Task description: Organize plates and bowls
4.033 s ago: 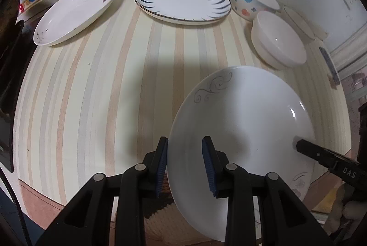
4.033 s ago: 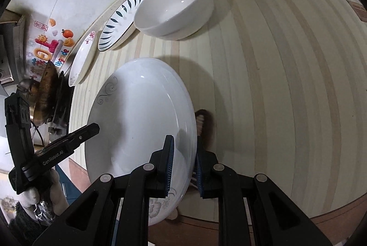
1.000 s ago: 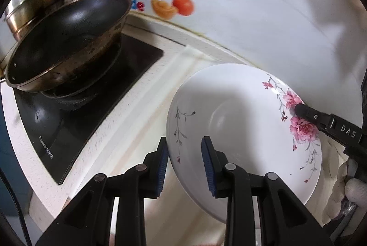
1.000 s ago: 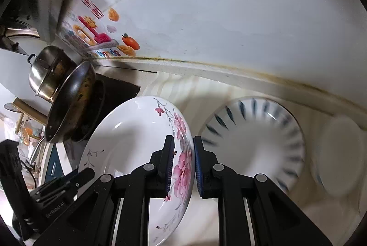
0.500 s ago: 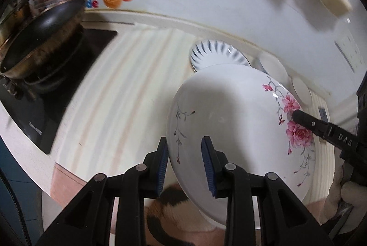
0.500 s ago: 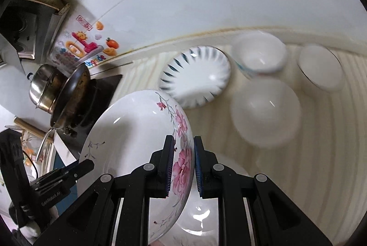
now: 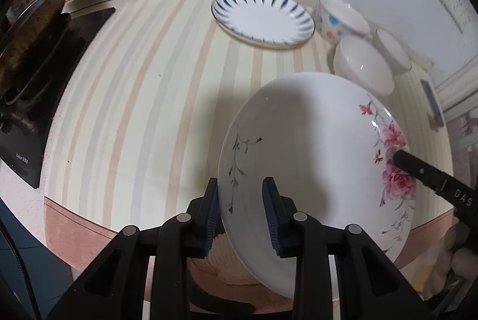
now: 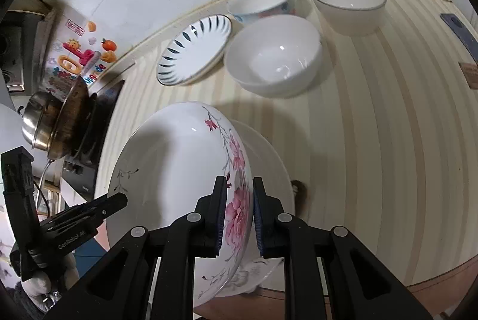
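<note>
Both grippers hold the pink-flowered oval plate (image 7: 310, 147) by opposite rims. My left gripper (image 7: 242, 212) is shut on its plain rim. My right gripper (image 8: 237, 220) is shut on its flowered rim (image 8: 237, 200). The flowered plate hangs just above a plain white plate (image 8: 269, 158) near the counter's front edge; only that plate's right rim shows. A blue-leaf plate (image 7: 263, 18) (image 8: 195, 48), a dotted bowl (image 7: 339, 17), a plain white bowl (image 7: 363, 66) (image 8: 274, 54) and a grey-rimmed bowl (image 8: 348, 2) stand at the back.
The striped counter (image 7: 143, 99) ends at a pink front edge (image 7: 77, 221). A black cooktop (image 7: 33, 123) with a dark pan (image 8: 71, 117) and a steel pot (image 8: 37, 117) is at the left. A phone (image 8: 460, 33) lies at the far right.
Both grippers carried the flowered plate from the back left by the cooktop to the front middle, and it has come down over the plain white plate set there earlier.
</note>
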A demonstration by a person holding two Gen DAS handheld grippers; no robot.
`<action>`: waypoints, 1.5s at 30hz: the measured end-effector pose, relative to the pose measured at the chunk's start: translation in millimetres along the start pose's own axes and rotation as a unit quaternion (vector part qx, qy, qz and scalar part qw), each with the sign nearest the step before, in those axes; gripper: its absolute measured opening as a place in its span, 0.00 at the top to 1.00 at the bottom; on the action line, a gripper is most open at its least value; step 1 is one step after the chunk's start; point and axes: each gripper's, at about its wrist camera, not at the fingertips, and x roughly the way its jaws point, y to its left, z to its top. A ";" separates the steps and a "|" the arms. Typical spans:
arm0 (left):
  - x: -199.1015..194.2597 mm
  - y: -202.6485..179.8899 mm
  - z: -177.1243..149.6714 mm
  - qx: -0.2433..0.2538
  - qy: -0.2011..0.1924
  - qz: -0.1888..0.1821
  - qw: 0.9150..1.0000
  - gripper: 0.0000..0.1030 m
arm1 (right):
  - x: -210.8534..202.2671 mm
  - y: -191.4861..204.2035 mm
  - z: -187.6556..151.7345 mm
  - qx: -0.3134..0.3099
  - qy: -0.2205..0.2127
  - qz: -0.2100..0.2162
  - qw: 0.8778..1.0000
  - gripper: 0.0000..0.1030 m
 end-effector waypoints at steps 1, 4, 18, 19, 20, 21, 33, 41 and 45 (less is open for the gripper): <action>2.8 -0.3 -1.2 0.003 0.001 0.003 1.000 0.74 | 1.9 -1.9 -1.4 0.000 0.002 -0.002 1.000 0.82; 11.6 -4.6 -6.1 0.014 0.003 0.013 1.000 0.74 | 6.7 -6.6 -3.3 0.001 0.007 -0.004 1.000 0.82; 29.5 -17.5 -17.7 0.033 0.012 0.048 0.998 0.74 | 23.4 -20.3 -7.3 0.000 0.027 -0.007 1.000 0.82; 29.6 -17.6 -18.9 0.035 0.009 0.051 0.998 0.74 | 24.3 -19.8 -7.4 -0.001 0.028 -0.007 1.000 0.82; 29.8 -18.3 -19.3 0.038 0.009 0.055 0.998 0.74 | 24.7 -19.3 -7.3 -0.003 0.029 -0.007 1.000 0.82; 29.3 -19.1 -19.5 0.040 0.006 0.058 0.998 0.74 | 26.0 -17.6 -7.3 -0.008 0.030 -0.009 0.999 0.82; 25.2 -18.0 -17.2 0.047 0.009 0.061 0.997 0.74 | 31.9 -19.2 3.9 0.005 0.094 0.001 0.996 0.80; -15.7 12.5 20.4 -0.001 -0.020 0.036 0.999 0.74 | 14.9 -32.2 25.9 0.052 0.136 0.018 0.989 0.78; -19.3 26.6 74.5 -0.023 -0.028 0.017 0.999 0.71 | 3.5 -18.7 69.0 0.085 0.109 0.050 0.989 0.76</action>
